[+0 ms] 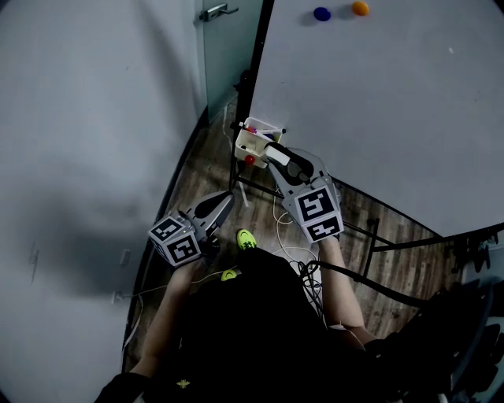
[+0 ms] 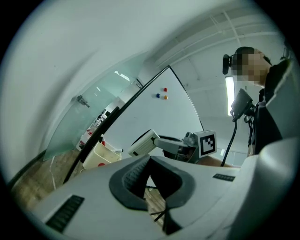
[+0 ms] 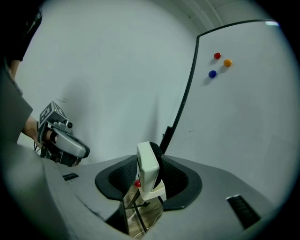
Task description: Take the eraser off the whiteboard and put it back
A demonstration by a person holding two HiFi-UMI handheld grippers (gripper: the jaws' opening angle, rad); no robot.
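The eraser [image 1: 277, 154], white with a dark felt face, sits upright between the jaws of my right gripper [image 1: 279, 160], which is shut on it. In the right gripper view the eraser [image 3: 148, 171] stands on edge between the pads, short of the whiteboard [image 3: 243, 117] and not touching it. The whiteboard [image 1: 378, 102] stretches across the upper right. My left gripper [image 1: 227, 200] hangs lower left, shut and empty, with its fingertips meeting. From the left gripper view the held eraser [image 2: 144, 143] shows in front of the board.
A white basket [image 1: 246, 146] with markers hangs at the board's lower left corner, just beyond the eraser. Blue [image 1: 321, 13] and orange [image 1: 360, 8] magnets stick high on the board. A glass door [image 1: 228, 47] stands behind. Stand legs [image 1: 370, 236] and cables cross the wooden floor.
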